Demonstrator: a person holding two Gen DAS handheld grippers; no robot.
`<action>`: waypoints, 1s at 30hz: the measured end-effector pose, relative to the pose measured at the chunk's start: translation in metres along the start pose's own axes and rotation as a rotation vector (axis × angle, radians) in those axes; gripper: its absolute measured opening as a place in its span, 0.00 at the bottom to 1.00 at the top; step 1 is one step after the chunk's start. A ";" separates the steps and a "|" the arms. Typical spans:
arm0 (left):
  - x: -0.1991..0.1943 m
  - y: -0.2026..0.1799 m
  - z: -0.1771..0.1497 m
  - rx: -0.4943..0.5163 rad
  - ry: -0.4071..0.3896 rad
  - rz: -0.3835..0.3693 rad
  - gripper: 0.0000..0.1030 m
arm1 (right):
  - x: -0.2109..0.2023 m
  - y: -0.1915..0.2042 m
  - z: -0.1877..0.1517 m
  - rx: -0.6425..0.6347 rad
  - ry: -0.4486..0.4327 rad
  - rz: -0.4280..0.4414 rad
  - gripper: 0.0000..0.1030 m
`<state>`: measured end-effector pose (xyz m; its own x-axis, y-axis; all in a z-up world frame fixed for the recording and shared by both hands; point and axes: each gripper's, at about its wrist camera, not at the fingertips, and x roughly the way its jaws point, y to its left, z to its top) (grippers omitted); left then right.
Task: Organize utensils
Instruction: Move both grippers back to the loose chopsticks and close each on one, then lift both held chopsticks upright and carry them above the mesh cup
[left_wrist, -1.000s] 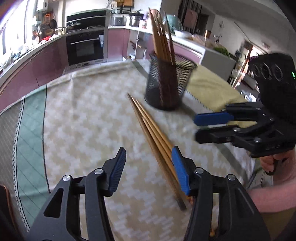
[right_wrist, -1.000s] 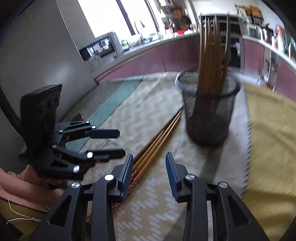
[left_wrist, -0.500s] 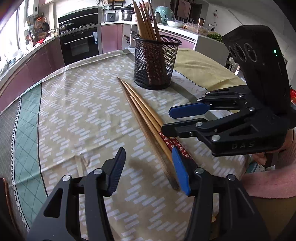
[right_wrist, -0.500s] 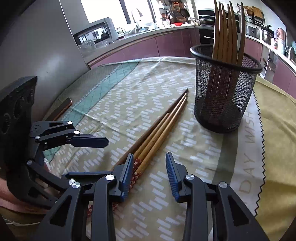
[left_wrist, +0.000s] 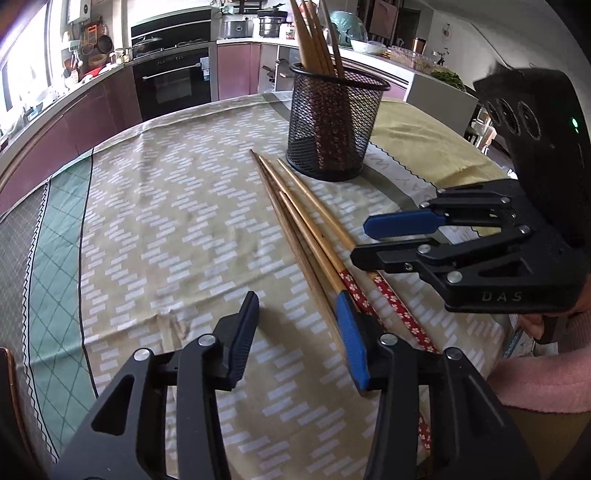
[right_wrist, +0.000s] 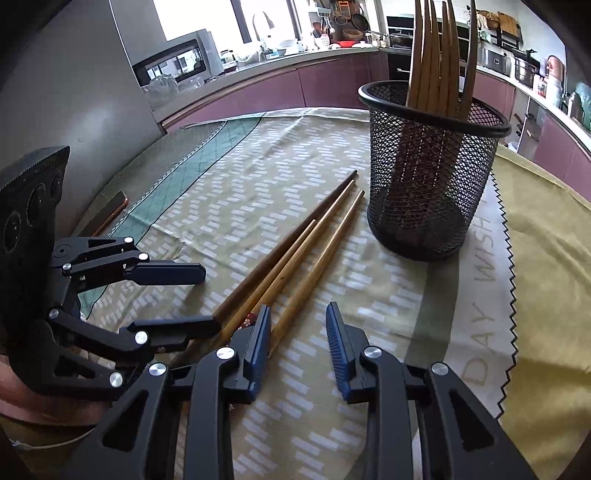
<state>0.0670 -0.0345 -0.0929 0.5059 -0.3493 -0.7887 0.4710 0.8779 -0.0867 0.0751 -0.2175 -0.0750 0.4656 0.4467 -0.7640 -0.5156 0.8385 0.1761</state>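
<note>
**On the kitchen desk: two grippers over loose chopsticks**

On the cloth-covered desk a bundle of wooden chopsticks lies flat, its thin tips pointing at a black mesh holder and stopping just beside its base. The thick ends, some wrapped in red flowered pattern, point back toward the person. More chopsticks stand upright in the holder, leaning against its rim.

The left gripper sits low over the cloth with its jaws spread wide and nothing between them; its blue-padded right finger is right at the handle ends of the bundle, though I cannot tell if it touches them. The right gripper comes in from the other side, also wide open and empty, one finger over the handle ends. A dark flat object lies near the desk's far edge, well apart from the chopsticks.
</note>
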 end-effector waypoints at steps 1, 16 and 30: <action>0.001 0.001 0.002 -0.004 0.001 0.003 0.41 | 0.001 0.000 0.001 0.000 0.002 -0.005 0.27; 0.036 0.014 0.043 -0.018 0.011 0.083 0.27 | 0.017 -0.012 0.022 0.039 -0.002 -0.049 0.15; 0.015 0.024 0.035 -0.141 -0.039 0.034 0.08 | -0.010 -0.040 0.011 0.164 -0.070 0.096 0.06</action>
<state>0.1110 -0.0304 -0.0860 0.5489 -0.3289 -0.7685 0.3488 0.9256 -0.1470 0.0990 -0.2524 -0.0678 0.4720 0.5430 -0.6946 -0.4384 0.8281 0.3494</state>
